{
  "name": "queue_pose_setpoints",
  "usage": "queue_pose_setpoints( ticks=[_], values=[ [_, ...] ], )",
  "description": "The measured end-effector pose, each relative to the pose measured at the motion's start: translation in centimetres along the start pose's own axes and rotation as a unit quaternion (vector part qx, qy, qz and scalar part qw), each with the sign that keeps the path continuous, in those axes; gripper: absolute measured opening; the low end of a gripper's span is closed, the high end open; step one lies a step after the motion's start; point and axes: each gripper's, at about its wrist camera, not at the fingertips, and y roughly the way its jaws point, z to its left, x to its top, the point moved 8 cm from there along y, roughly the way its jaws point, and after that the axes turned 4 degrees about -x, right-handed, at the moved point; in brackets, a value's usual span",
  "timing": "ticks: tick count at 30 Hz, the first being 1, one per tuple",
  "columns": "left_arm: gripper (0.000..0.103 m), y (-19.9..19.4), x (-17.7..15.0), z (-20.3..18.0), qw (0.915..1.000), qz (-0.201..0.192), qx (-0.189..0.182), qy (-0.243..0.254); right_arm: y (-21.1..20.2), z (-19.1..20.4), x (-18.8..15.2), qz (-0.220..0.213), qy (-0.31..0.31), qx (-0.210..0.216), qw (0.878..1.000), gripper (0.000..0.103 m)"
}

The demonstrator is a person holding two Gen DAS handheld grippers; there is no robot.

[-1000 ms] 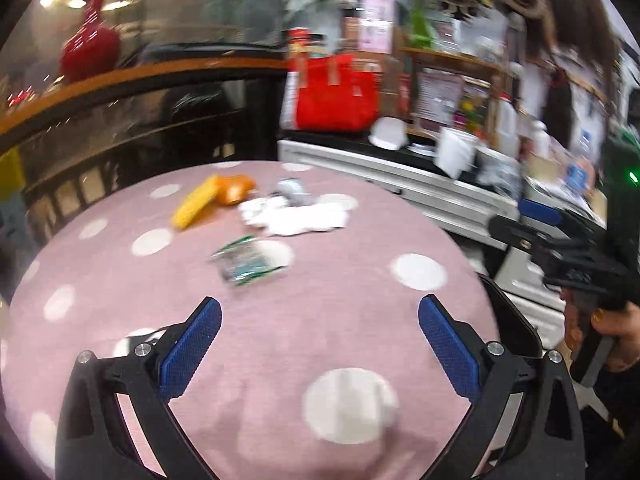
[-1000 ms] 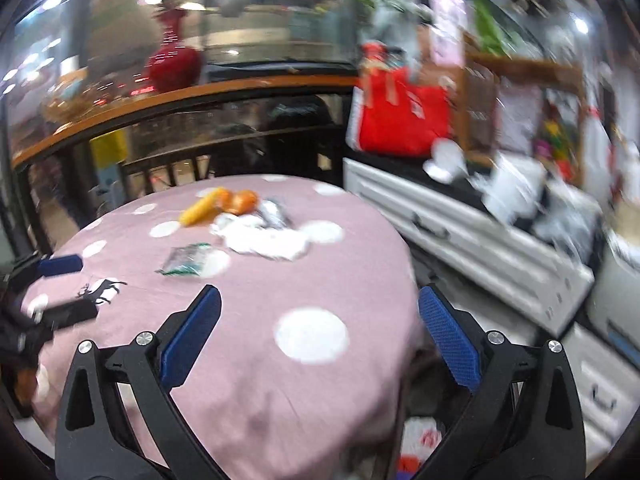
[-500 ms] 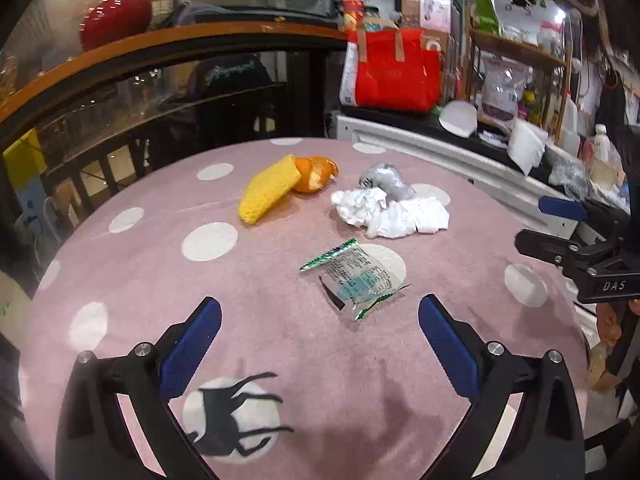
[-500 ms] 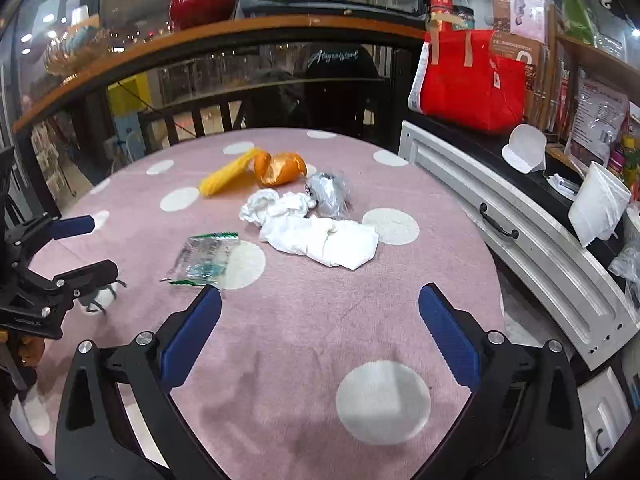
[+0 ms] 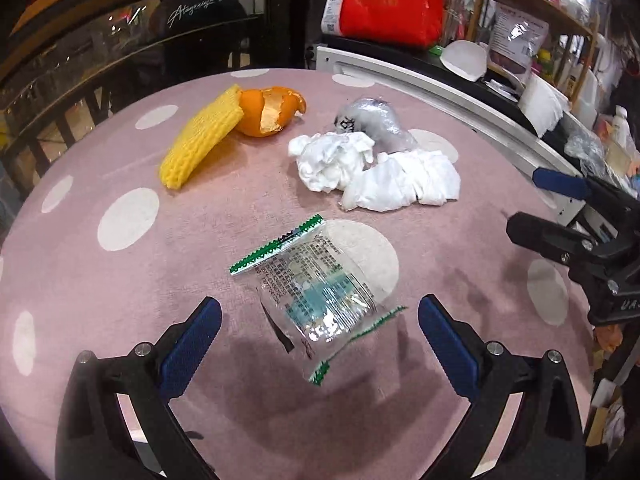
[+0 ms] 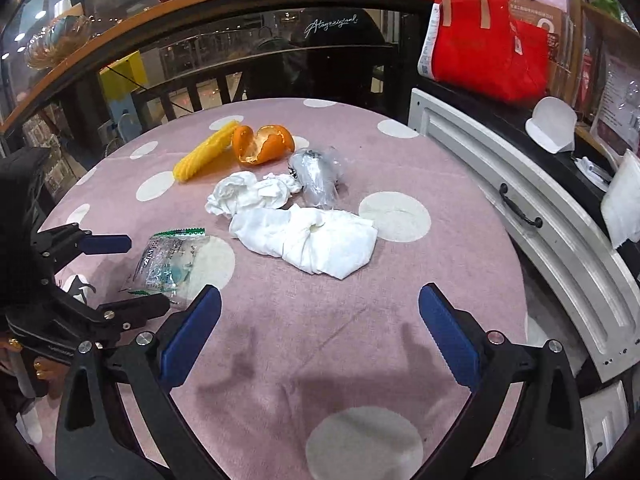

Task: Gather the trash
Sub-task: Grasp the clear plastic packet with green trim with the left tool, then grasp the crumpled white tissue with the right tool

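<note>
Left wrist view: the left gripper (image 5: 319, 322) has its blue fingers spread wide, with nothing between them, and it hangs just over a clear plastic wrapper (image 5: 316, 284) with green toothed edges. This wrapper lies flat on the pink dotted tablecloth (image 5: 120, 280), partly over one white dot. Behind it is a crumpled white tissue (image 5: 332, 160) touching a bigger folded white napkin (image 5: 404, 184). Further back, a grey crumpled plastic bag (image 5: 372, 124) touches the tissue, and to the left an orange peel (image 5: 268, 112) leans against a yellow foam net (image 5: 200, 136).

From the right wrist view, the right gripper (image 6: 320, 330) is also wide apart and holds nothing, above bare cloth near the table edge. The napkin lies ahead of it. A red bag (image 6: 484, 44) stands on the counter (image 6: 520, 184) beyond the table.
</note>
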Motion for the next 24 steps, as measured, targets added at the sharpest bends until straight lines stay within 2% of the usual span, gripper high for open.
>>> queue_pose_setpoints(
  ticks=[2, 4, 5, 7, 11, 15, 20, 24],
  values=[
    [0.089, 0.1, 0.0, 0.6, 0.9997, 0.004, -0.010, -0.024, 0.5, 0.2, 0.2, 0.004, -0.003, 0.004, 1.000, 0.097],
    [0.073, 0.0, -0.2, 1.4, 0.9988, 0.008, -0.018, -0.045, 0.9, 0.3, 0.5, 0.005, -0.006, 0.004, 1.000, 0.097],
    [0.070, 0.1, -0.2, 1.6, 0.9986, 0.009, -0.019, -0.049, 1.0, 0.4, 0.6, 0.005, -0.008, 0.005, 1.000, 0.097],
    [0.052, -0.1, -0.3, 1.9, 0.9984, 0.008, -0.023, -0.051, 1.4, 0.5, 0.9, 0.005, -0.008, 0.006, 1.000, 0.097],
    [0.030, -0.7, -0.5, 1.9, 0.9982, 0.001, -0.033, -0.049, 2.4, 0.5, 1.0, 0.023, 0.003, 0.019, 1.000, 0.097],
    [0.028, -1.9, 0.0, 1.7, 0.9992, -0.027, -0.013, -0.027, 3.5, 0.9, 1.2, 0.038, 0.005, 0.028, 0.999, 0.097],
    [0.028, -3.9, 0.5, 1.1, 0.9979, -0.064, -0.009, -0.005, 5.1, 2.0, 1.8, 0.052, -0.030, 0.023, 0.998, 0.097],
    [0.028, -4.8, 0.4, 1.3, 0.9967, -0.078, -0.016, -0.015, 7.4, 2.7, 1.7, 0.082, -0.052, 0.014, 0.995, 0.097]
  ],
)
